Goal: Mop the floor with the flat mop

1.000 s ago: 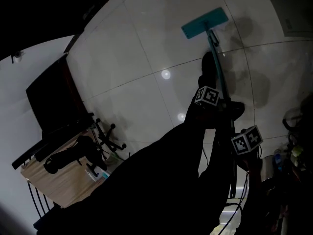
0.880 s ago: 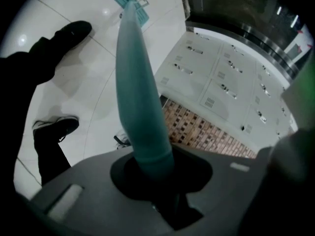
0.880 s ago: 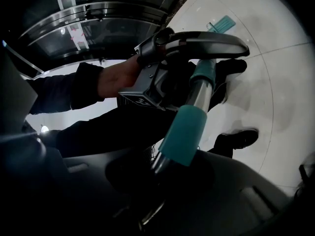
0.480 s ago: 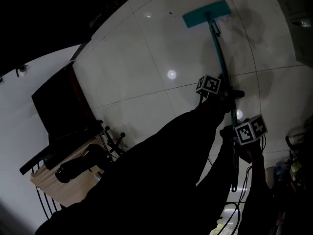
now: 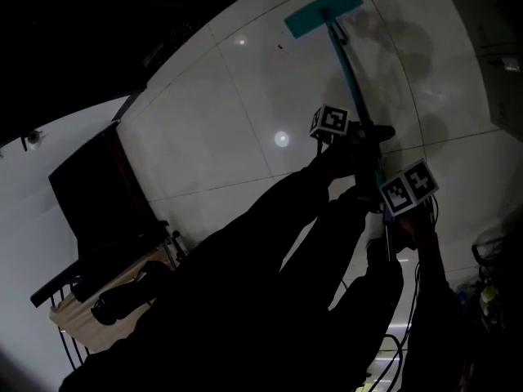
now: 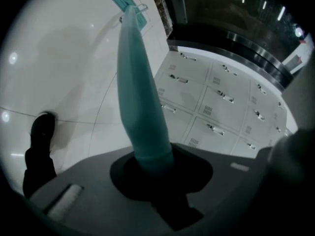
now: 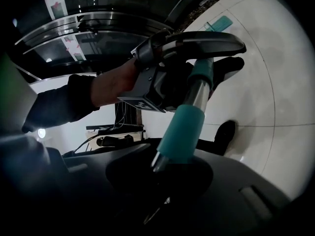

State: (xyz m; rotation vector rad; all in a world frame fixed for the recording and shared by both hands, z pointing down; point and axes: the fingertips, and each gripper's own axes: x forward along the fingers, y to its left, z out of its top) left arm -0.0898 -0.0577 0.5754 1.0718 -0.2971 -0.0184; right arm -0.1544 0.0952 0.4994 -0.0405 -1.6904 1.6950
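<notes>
The flat mop (image 5: 323, 11) rests its teal rectangular head far out on the glossy white tile floor (image 5: 237, 104). The left gripper (image 6: 147, 157) and the right gripper (image 7: 170, 163) both clamp its slim pole (image 5: 347, 72). A dark shoe (image 6: 42, 129) stands near the pole, and a wooden desk (image 5: 110, 321) sits well apart.

No legible text or signs

Far ahead on the floor (image 5: 245, 113), mop head (image 5: 324, 11); from it, mop pole (image 5: 347, 72) slanting back through left hand-held gripper (image 6: 147, 163), then right hand-held gripper (image 7: 165, 168) just behind. Well apart at lower left, table (image 5: 98, 321), screen (image 5: 86, 190) beside it.
</notes>
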